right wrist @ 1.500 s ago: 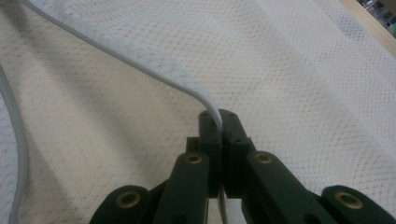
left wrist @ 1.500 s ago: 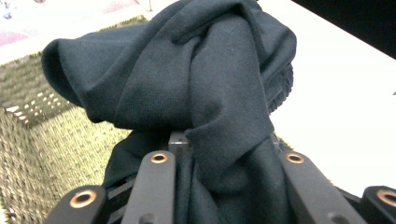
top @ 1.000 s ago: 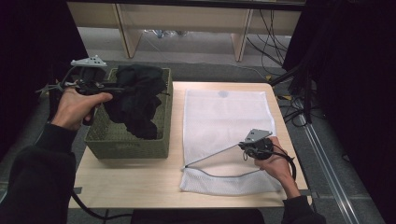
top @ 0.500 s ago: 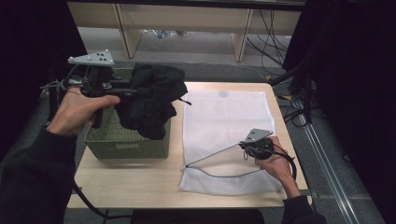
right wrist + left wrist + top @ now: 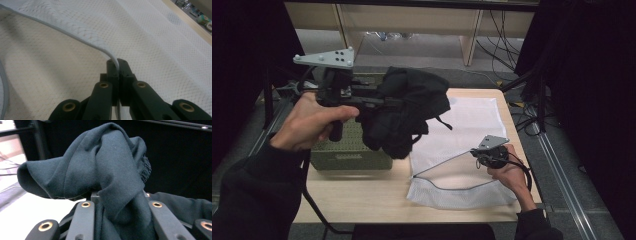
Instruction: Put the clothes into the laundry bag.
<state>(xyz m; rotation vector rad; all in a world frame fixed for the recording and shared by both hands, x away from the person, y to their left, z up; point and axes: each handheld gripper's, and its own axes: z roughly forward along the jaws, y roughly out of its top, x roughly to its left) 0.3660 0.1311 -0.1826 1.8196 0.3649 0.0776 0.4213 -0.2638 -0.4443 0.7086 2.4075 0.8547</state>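
Note:
My left gripper (image 5: 384, 103) is shut on a dark garment (image 5: 404, 112), which hangs bunched above the table between the olive basket (image 5: 349, 152) and the white mesh bag (image 5: 462, 145). In the left gripper view the dark garment (image 5: 100, 175) drapes over and between the jaws of the left gripper (image 5: 120, 202). At the front right, my right gripper (image 5: 479, 156) is shut on the upper rim of the mesh bag's mouth and holds it lifted. The right gripper view shows the right gripper (image 5: 117, 65) pinching the bag's grey rim (image 5: 75, 37).
The olive basket stands at the left of the wooden table (image 5: 362, 200). The mesh bag lies flat over the table's right half. Cables (image 5: 504, 35) lie on the floor behind the table. Black curtains (image 5: 592, 100) close the right side.
My left gripper has lifted the dark garment out of the basket and carried it right, toward the mesh bag. The right gripper has stayed put, holding the bag's rim.

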